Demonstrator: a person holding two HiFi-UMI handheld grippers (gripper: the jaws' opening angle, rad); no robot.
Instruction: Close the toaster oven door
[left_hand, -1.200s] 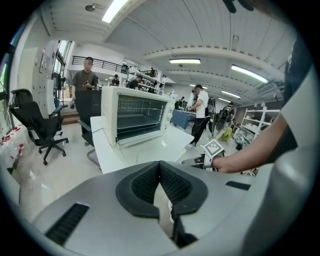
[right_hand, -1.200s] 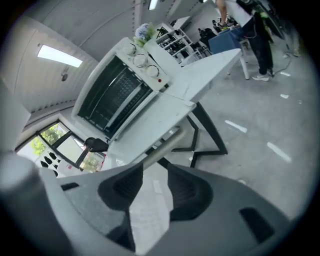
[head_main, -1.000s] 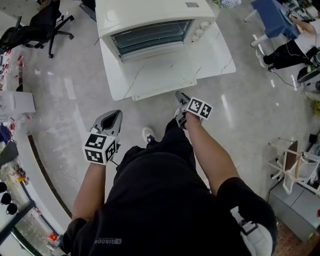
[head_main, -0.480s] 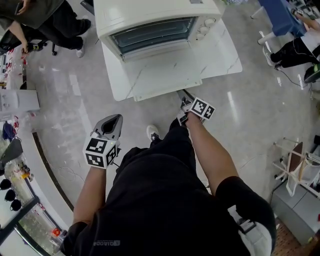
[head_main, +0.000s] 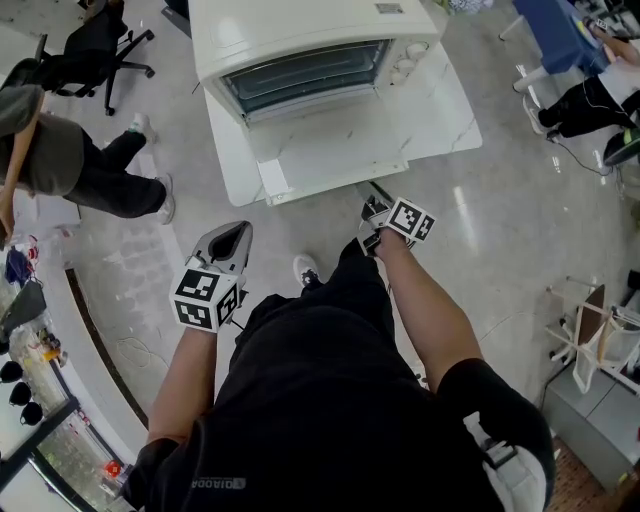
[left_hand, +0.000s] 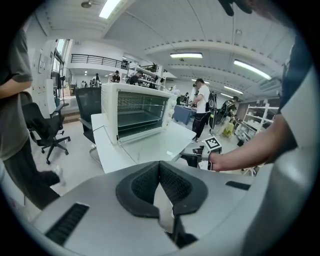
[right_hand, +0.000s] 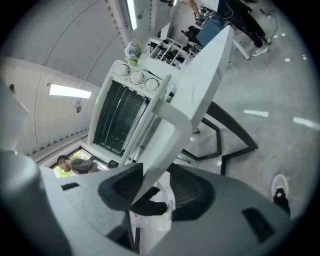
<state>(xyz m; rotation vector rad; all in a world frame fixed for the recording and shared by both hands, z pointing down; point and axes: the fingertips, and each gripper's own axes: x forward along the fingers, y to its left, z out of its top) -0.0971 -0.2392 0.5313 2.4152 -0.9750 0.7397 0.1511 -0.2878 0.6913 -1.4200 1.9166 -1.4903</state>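
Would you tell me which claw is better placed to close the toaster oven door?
Right. The right claw sits at the open door's front edge; the left claw hangs farther back, shut.

Bright, even light pours from the ceiling strip lamps (left_hand: 186, 55), glaring white. The polished floor (head_main: 500, 215) throws back pale streaks, and the desk (head_main: 440, 110) shines. Both gripper views bulge toward dark round edges; the left tool (left_hand: 160, 167) looks soft up close.
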